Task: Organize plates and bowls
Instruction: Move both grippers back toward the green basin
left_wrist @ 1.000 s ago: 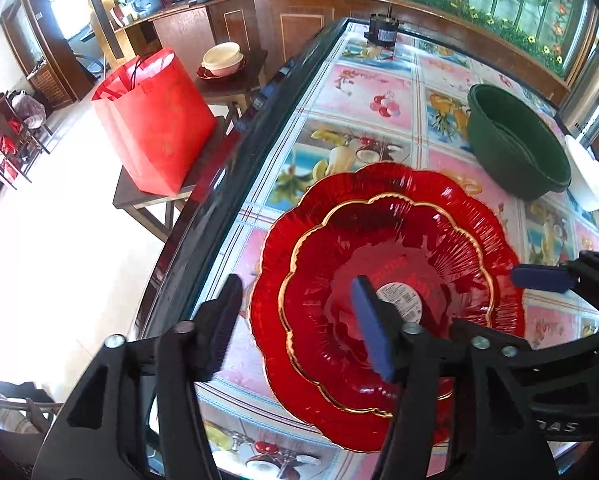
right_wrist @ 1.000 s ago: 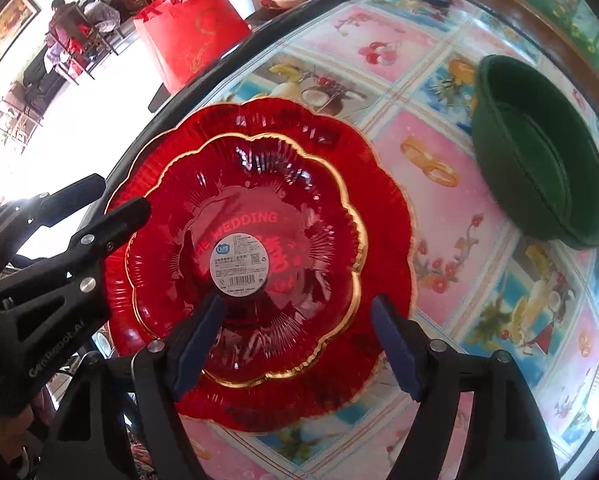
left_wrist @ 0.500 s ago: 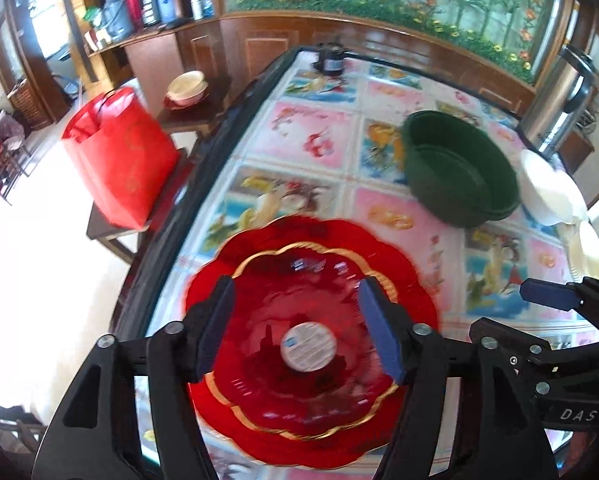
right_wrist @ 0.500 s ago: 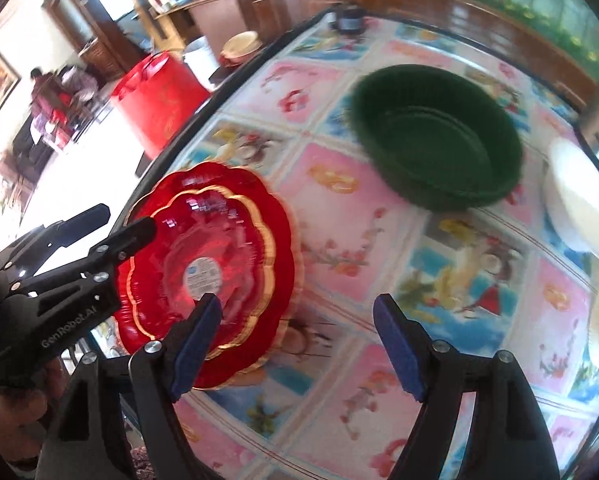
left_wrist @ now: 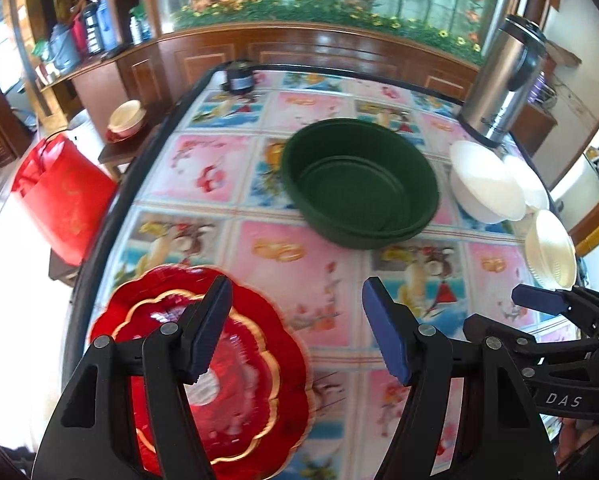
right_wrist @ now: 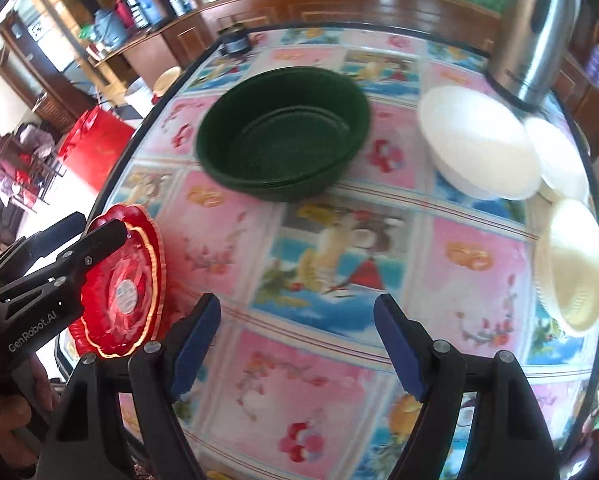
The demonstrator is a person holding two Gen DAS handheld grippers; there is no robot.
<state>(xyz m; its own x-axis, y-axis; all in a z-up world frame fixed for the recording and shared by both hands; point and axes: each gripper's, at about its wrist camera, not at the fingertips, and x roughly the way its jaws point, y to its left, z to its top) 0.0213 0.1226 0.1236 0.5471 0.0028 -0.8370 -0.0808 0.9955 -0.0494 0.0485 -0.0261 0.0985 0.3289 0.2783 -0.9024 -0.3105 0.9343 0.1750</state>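
Both hand-held grippers (left_wrist: 295, 328) (right_wrist: 297, 344) wide open, empty; red plates (left_wrist: 259, 360) nested at bench (right_wrist: 339, 360) left edge, stacking done there.

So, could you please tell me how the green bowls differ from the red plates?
The green bowls are deep, plain and dark; the red plates are shallow, scalloped, glossy and gold-rimmed. The bowls sit mid-table, the plates at its near left edge. Both are nested stacks, each resting on the table apart from either hand-held gripper.
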